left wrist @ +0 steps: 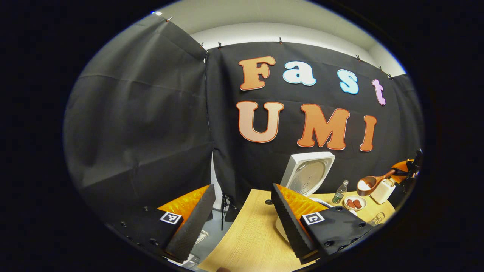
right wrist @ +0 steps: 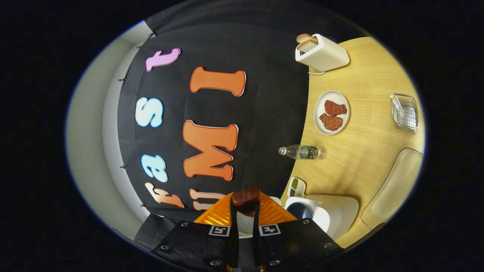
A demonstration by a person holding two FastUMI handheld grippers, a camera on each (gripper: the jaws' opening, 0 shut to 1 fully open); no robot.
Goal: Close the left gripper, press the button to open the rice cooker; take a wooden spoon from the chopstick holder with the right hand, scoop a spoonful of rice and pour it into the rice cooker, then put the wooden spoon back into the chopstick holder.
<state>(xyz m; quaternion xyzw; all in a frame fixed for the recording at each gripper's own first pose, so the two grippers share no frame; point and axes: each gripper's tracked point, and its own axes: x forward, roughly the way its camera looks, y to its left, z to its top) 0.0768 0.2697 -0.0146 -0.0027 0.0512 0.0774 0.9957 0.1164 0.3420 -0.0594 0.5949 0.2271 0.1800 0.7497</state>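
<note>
- The wooden spoon [left wrist: 372, 182], its bowl heaped with rice, hangs above and right of the open rice cooker [left wrist: 308, 177], handle running away to the right gripper [left wrist: 410, 168].
- The right gripper [right wrist: 245, 211] is clamped narrow on the spoon's handle, the pot opening [right wrist: 300, 211] just beside it.
- The left gripper [left wrist: 242, 215] stands wide and empty, near the cooker on the bench [left wrist: 245, 234].
- The pour likely needs a short carry toward the cooker.

Cloth-walled booth [left wrist: 143, 113], tabletop kitchenware [right wrist: 323, 54]

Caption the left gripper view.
Left gripper open by the table edge; rice cooker lid up; wooden spoon carrying rice.
</note>
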